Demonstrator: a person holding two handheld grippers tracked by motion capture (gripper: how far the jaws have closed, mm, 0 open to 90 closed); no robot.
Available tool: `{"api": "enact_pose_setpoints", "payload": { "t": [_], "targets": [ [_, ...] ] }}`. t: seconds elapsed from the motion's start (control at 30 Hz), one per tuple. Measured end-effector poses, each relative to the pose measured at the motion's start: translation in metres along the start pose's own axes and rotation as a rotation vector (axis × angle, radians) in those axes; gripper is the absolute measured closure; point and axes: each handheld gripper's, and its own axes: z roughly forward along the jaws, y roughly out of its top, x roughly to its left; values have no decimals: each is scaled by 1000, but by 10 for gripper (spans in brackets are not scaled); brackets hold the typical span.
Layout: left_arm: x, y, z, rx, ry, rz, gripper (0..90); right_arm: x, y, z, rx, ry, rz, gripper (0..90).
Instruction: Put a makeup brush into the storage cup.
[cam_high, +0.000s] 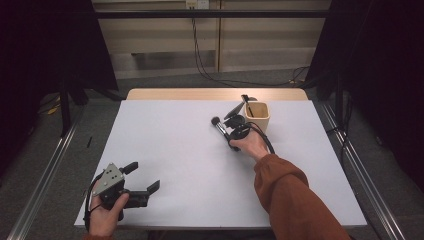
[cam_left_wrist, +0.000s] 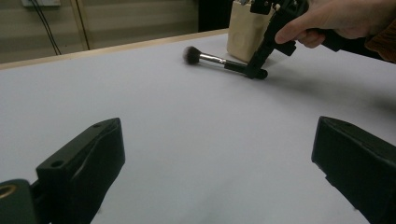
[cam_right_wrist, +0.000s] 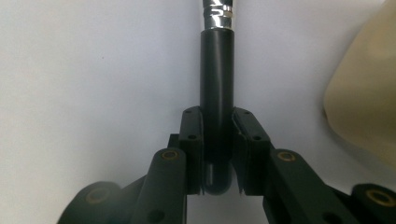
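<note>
Right gripper (cam_high: 231, 131) clamped on the handle of a makeup brush (cam_high: 220, 127) lying on the white table (cam_high: 175, 150) beside a beige cup (cam_high: 258, 116); left gripper (cam_high: 142, 180) wide, holding nothing.

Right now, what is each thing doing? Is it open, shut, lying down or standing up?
Right gripper: shut on the brush's handle end.
Brush: lying low on the table, bristles pointing away from the cup.
Left gripper: open, nothing between its jaws, far from the brush.
Cup: standing upright, open on top, a dark stick-like thing inside.
Table: flat, white top.
</note>
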Motion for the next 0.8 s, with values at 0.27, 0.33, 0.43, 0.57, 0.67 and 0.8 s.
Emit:
{"api": "enact_pose_setpoints", "payload": {
  "t": [0.27,0.33,0.43,0.57,0.67,0.8],
  "targets": [
    [0,0,0,0,-1,0,27,3,-6,-9,-69,47,-11,758],
    [0,0,0,1,0,0,26,3,-8,-11,-86,63,-12,758],
    [0,0,0,1,1,0,27,2,-13,-14,-117,83,-14,758],
    [0,0,0,2,1,-2,27,0,-19,-17,-159,108,-19,758],
    [0,0,0,2,2,-2,27,0,-24,-21,-200,126,-15,758],
    [0,0,0,3,1,-2,27,-2,-29,-25,-243,147,-22,758]
  ]
}}
